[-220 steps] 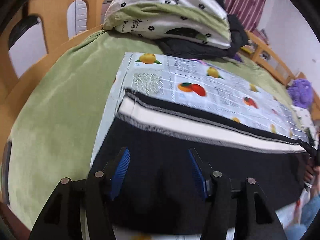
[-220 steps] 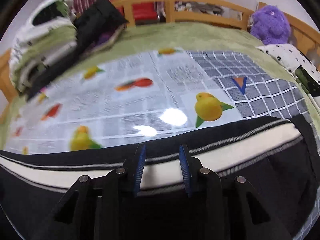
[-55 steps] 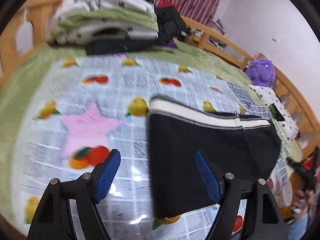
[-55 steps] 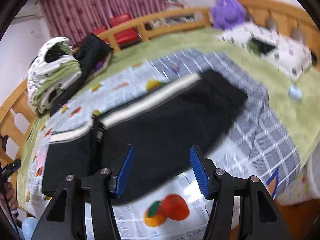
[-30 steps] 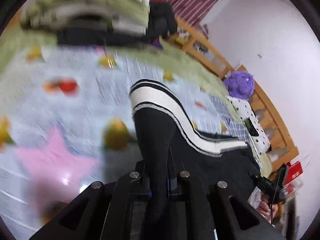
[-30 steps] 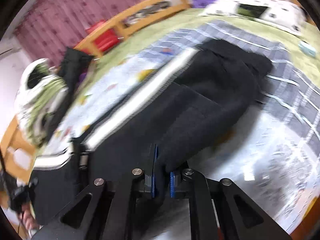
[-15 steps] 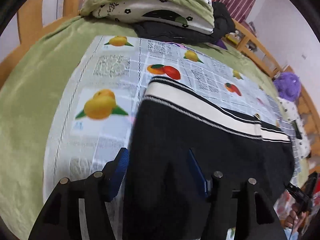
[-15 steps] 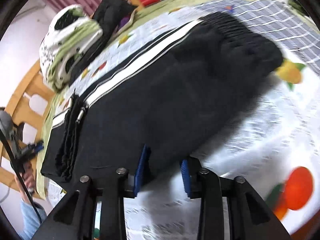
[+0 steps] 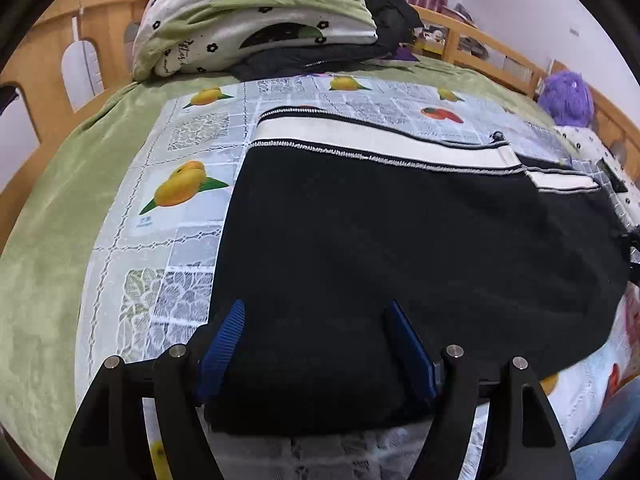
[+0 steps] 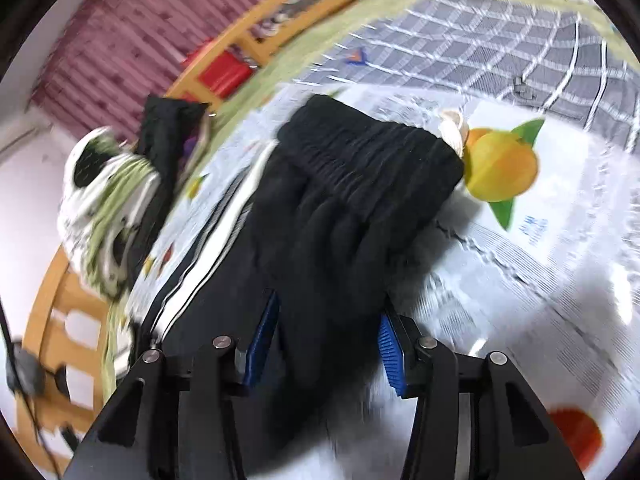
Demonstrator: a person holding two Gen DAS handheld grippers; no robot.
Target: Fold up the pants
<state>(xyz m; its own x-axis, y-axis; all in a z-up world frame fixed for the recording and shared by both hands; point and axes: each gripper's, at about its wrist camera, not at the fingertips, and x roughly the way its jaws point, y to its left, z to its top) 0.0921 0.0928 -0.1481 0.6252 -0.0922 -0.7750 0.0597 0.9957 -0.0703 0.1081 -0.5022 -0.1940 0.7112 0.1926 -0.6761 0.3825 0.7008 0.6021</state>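
The black knit pants with a white side stripe point(image 9: 400, 232) lie folded on the fruit-printed plastic mat point(image 9: 176, 216) near its front edge, long axis along that edge, elastic waistband toward the mat's right end. Both the left gripper point(image 9: 316, 344) and right gripper point(image 10: 324, 340) hover spread, gripping nothing. Pinch both layers squarely at matching corners before folding further.

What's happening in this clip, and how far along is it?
A person with a handheld gripper in each hand is folding black pants with a white side stripe on a fruit-print mat laid over a green bed. The pants lie flat, already doubled over into a shorter stack. The left gripper is open, its fingers straddling the near edge without clamping it. The right gripper is also open around the waistband end; that view is motion-blurred.
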